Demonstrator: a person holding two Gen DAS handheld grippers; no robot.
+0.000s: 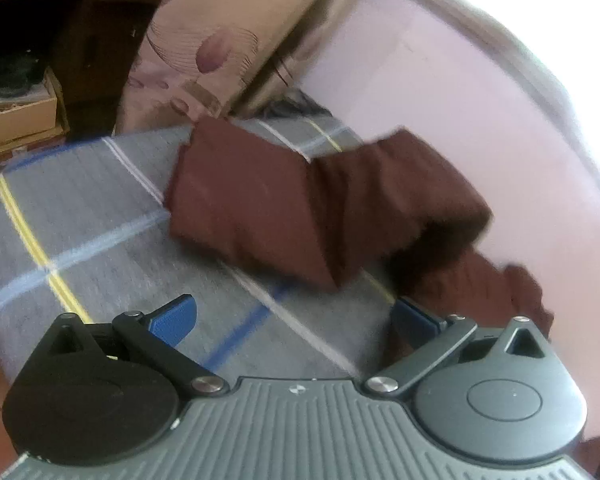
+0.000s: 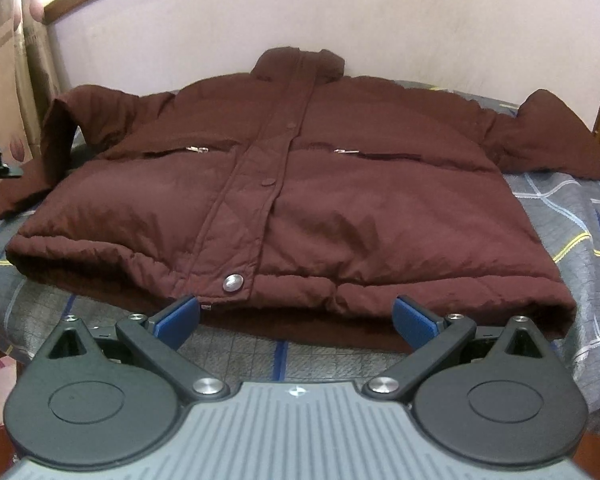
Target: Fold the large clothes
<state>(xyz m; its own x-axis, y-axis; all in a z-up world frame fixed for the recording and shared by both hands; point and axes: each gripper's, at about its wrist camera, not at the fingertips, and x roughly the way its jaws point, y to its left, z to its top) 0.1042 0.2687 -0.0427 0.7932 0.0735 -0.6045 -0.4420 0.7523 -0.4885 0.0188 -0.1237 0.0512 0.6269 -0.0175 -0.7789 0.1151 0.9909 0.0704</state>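
The jacket [image 2: 340, 200] is showing matt, slightly crinkled maroon cloth with a shiny metal snap [image 2: 233, 282], and it is lying on a bedspread [image 2: 572, 232] of grey woven cloth. The right gripper [image 2: 298, 318] is showing matt black plastic arms, rough blue pads [image 2: 178, 318] and polished metal pivots.

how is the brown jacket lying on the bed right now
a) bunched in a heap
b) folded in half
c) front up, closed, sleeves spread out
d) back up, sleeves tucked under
c: the jacket lies flat on the bed, its snap strip and both pocket zips facing up, sleeves out to the sides.
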